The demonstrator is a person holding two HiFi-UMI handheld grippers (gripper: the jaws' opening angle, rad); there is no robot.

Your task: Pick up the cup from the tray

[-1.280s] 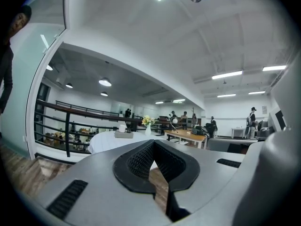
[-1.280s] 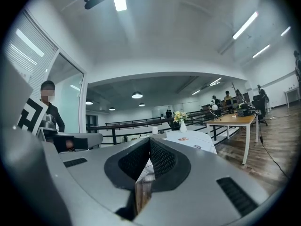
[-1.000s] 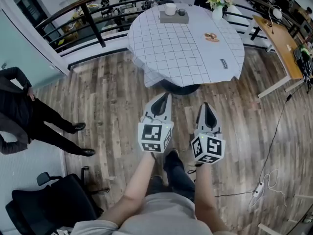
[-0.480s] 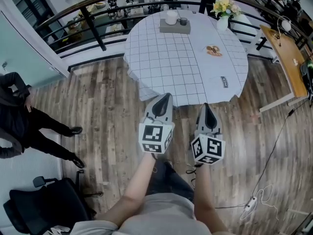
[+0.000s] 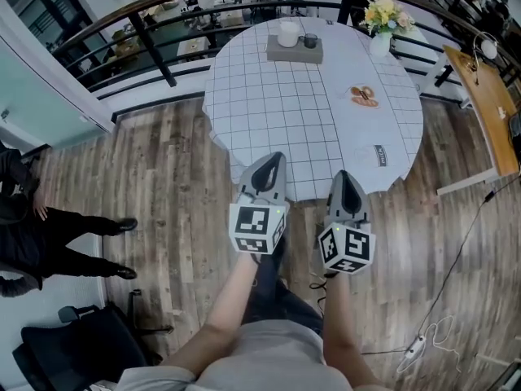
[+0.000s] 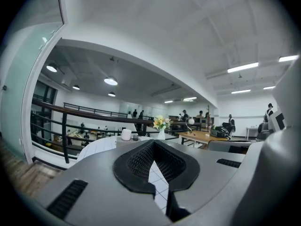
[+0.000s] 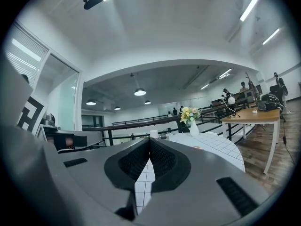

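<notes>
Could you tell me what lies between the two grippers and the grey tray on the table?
Only bare checked tablecloth separates the left gripper and right gripper from the tray, as the head view shows.

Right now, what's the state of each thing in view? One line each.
left hand-held gripper: shut, empty, over the near table edge
right hand-held gripper: shut, empty
white cup: upright on the tray, untouched
dark cup: upright on the tray, beside the white cup
tray: flat, far side of the table
vase of flowers: upright
</notes>
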